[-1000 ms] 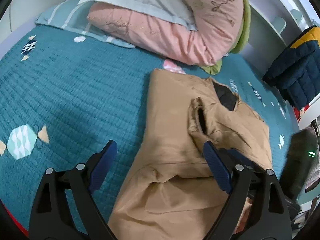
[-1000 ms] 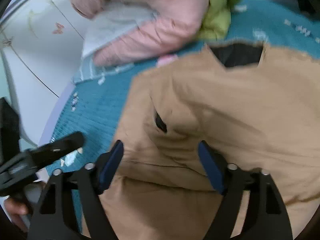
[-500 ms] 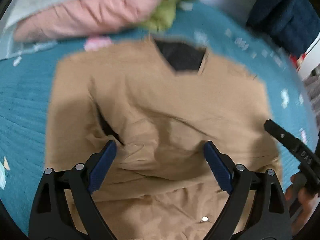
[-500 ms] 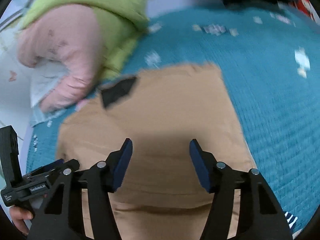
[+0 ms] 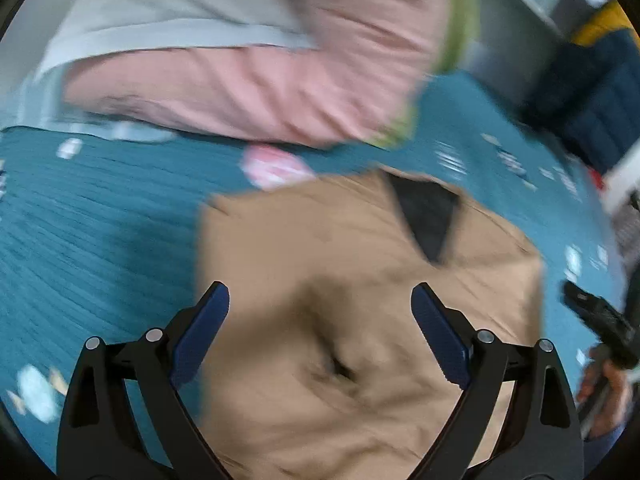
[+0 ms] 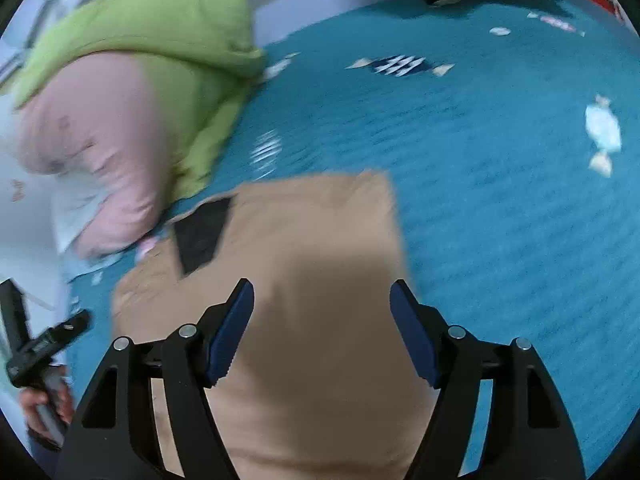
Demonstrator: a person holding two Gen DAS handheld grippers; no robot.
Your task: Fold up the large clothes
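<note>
A tan garment (image 5: 340, 280) with a dark neck opening (image 5: 426, 212) lies on the teal quilted bedspread (image 5: 100, 232), its sides folded in. My left gripper (image 5: 320, 320) is open and empty above its wrinkled middle. My right gripper (image 6: 322, 320) is open and empty above the garment's right part (image 6: 320, 264). The right gripper shows at the right edge of the left wrist view (image 5: 600, 320), and the left gripper at the left edge of the right wrist view (image 6: 44, 344). Both views are motion-blurred.
A pink and green quilt with a grey pillow (image 5: 260, 60) is heaped at the head of the bed, also in the right wrist view (image 6: 132, 80). A dark blue and yellow garment (image 5: 592, 92) hangs at the far right. Bare bedspread (image 6: 500, 180) lies right of the garment.
Both grippers have let go of nothing visible and swung over the garment. The left view turned back toward the pillows; the right moved toward the garment's right edge, jaws a little narrower than one second ago.
</note>
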